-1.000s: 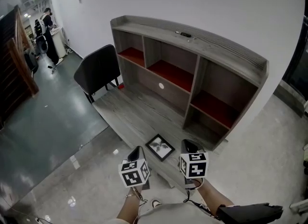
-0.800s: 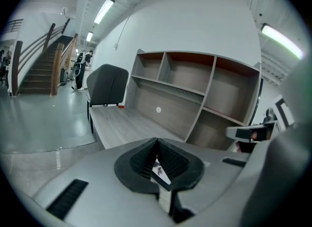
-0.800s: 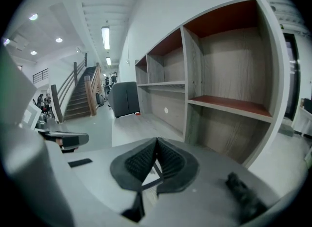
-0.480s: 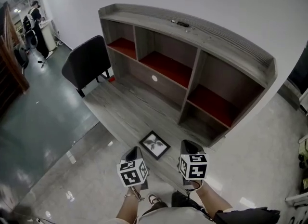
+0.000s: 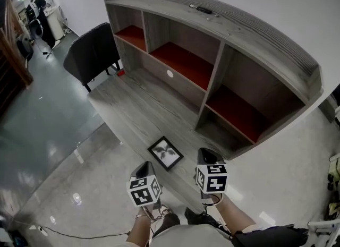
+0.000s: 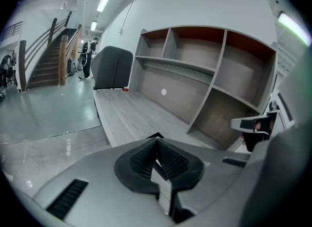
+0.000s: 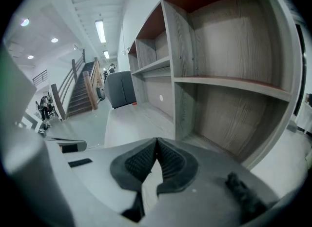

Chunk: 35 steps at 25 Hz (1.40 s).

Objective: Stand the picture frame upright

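Observation:
A small black picture frame [image 5: 166, 153] with a leaf print lies flat, face up, near the front edge of the grey wooden desk [image 5: 139, 110]. Only its far corner [image 6: 155, 135] peeks over the jaws in the left gripper view. My left gripper [image 5: 145, 169] hovers just short of the frame's near left side, jaws shut and empty. My right gripper [image 5: 207, 157] hangs to the frame's right, above the desk edge, also shut with nothing in it. Neither gripper touches the frame.
The desk carries a hutch of open cubbies with red shelves [image 5: 180, 62]; a dark marker [image 5: 203, 10] lies on its top. A black chair [image 5: 94, 54] stands at the desk's far left end. Glossy floor [image 5: 48, 150] spreads to the left, with a staircase [image 6: 48, 65] beyond.
The view has moved forward and closer to the desk. Both grippers stay shut and keep roughly the same place in front of the frame, which has not moved.

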### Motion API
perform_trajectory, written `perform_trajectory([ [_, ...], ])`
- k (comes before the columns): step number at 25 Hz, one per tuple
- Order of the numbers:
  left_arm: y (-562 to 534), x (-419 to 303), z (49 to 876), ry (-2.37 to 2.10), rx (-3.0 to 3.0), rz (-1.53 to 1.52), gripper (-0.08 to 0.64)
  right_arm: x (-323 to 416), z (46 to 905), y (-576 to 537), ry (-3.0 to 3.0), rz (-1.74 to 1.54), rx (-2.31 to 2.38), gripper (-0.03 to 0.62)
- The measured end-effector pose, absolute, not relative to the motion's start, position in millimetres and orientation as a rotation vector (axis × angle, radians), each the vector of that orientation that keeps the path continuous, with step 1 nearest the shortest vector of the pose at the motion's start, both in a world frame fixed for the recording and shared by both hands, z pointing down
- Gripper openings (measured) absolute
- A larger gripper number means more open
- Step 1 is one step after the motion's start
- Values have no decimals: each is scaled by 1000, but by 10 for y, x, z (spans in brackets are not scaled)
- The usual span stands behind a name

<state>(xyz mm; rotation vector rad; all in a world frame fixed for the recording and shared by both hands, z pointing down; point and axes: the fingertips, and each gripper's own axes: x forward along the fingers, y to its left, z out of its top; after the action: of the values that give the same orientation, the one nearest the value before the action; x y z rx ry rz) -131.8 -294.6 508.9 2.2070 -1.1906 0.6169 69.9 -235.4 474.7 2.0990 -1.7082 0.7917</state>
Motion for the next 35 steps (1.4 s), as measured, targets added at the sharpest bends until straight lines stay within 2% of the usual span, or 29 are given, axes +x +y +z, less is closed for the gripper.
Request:
perform_trajectory([
  [24, -2636, -1266, 6208, -1232, 1959, 730, 14, 710, 6134, -2227, -1676, 1027, 1822, 31],
  [35, -2769, -1168, 6333, -1233, 1936, 699, 14, 703, 6277, -2276, -1679, 1037, 1796, 31],
])
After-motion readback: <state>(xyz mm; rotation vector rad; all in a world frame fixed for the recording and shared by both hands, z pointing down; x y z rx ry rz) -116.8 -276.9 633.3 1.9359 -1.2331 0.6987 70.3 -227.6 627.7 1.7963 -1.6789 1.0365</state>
